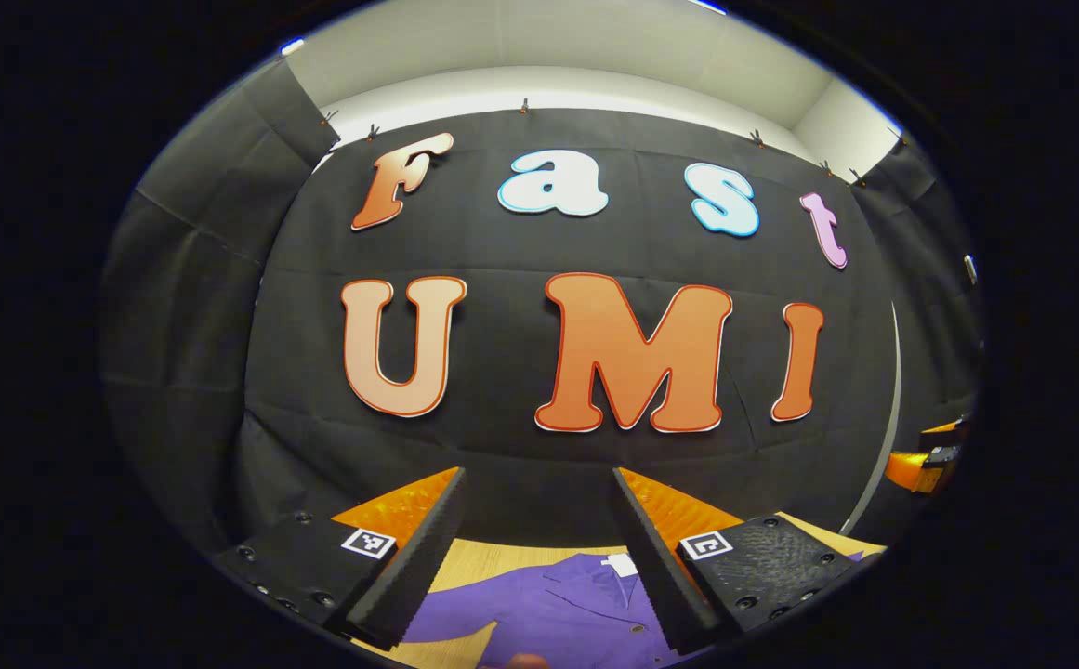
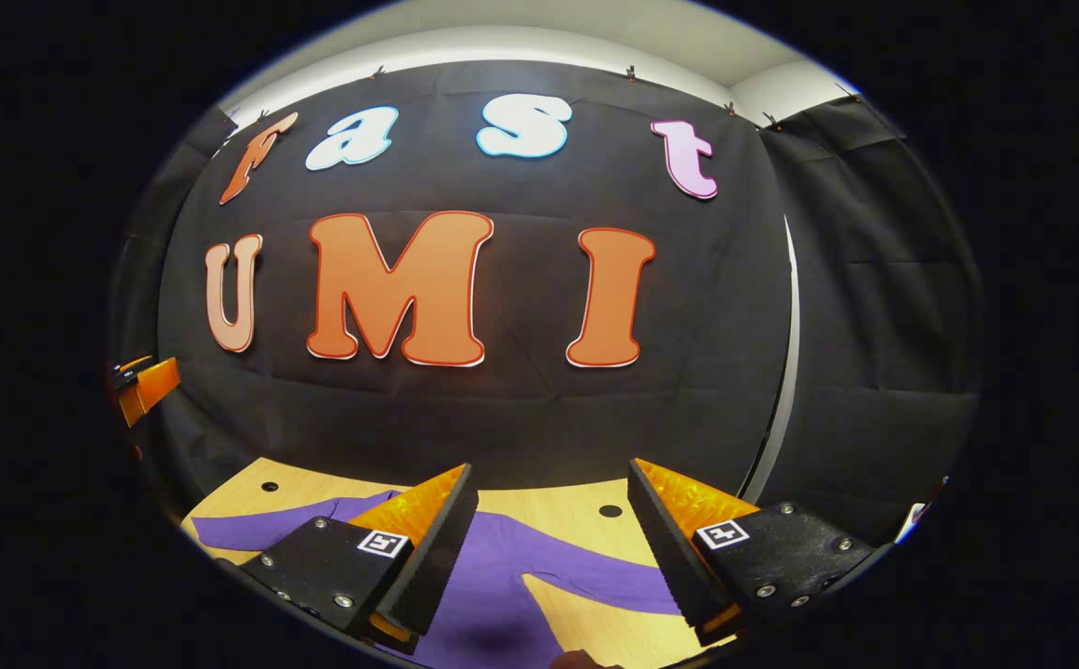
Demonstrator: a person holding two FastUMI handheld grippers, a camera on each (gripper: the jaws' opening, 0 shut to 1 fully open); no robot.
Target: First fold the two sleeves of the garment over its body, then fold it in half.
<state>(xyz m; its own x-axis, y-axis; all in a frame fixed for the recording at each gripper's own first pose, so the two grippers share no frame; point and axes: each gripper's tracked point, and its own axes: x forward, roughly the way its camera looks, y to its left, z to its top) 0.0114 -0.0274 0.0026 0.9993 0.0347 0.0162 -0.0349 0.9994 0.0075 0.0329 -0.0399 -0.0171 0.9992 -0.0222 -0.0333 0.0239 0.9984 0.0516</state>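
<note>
A purple garment [image 1: 558, 609] lies flat on the light wooden table [image 1: 469, 562], its collar with a white tag toward the booth wall. My left gripper [image 1: 534, 483] hangs above the collar area, open, with nothing between its fingers. In the right gripper view the purple garment [image 2: 502, 595] spreads under my right gripper [image 2: 553, 478], one sleeve [image 2: 595, 581] running out to the right and another part reaching left. That gripper is open too and holds nothing. The other gripper [image 2: 144, 386] shows small at the far left edge.
The wooden table [image 2: 576, 506] has small round holes near its back edge. Black cloth walls close in behind and on both sides. A gripper [image 1: 929, 460] shows at the right edge of the left gripper view.
</note>
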